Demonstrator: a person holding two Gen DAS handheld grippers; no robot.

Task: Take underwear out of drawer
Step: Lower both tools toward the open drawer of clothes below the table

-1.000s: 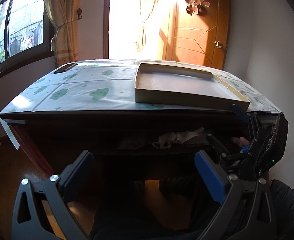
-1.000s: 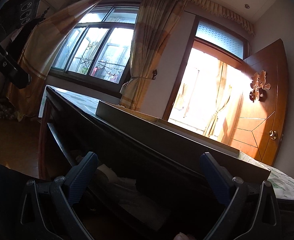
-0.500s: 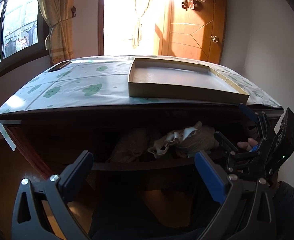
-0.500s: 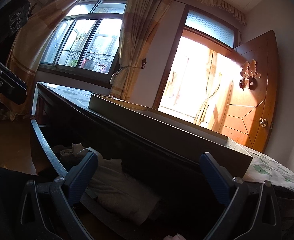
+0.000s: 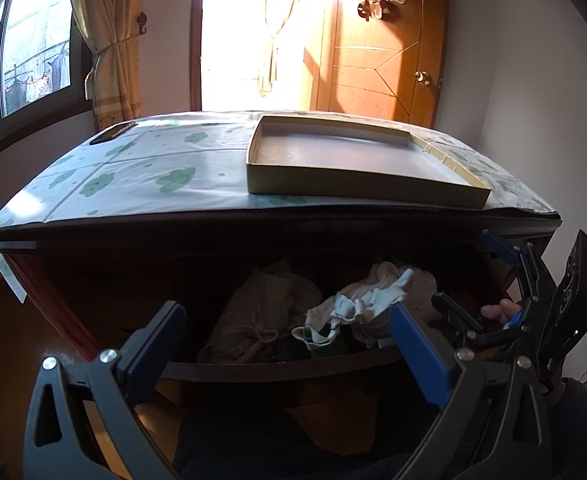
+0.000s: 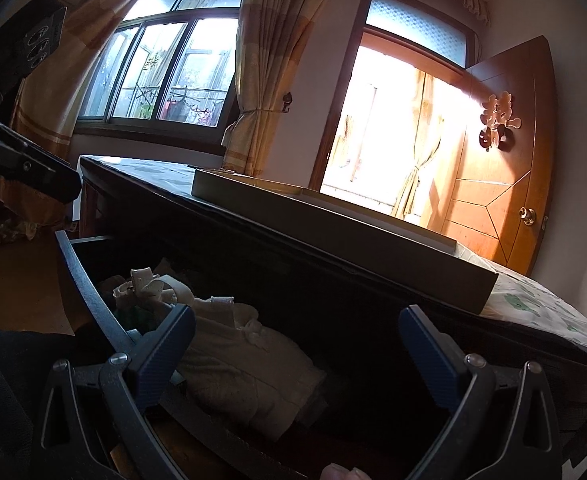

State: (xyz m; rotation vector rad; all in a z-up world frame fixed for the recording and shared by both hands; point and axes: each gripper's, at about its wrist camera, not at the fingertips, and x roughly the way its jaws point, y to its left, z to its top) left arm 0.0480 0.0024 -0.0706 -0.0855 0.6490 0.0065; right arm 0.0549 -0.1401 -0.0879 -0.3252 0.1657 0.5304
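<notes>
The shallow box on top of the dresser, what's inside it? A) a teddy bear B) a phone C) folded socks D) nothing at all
D: the left wrist view looks down into the shallow box and shows only its bare floor, while the clothes lie below in the open drawer.

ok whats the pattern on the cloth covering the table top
White cloth with green clover-like prints, clearest in the left wrist view.

A shallow box (image 5: 357, 160) on patterned cloth (image 5: 141, 168); perhaps a phone (image 5: 111, 133).
</notes>
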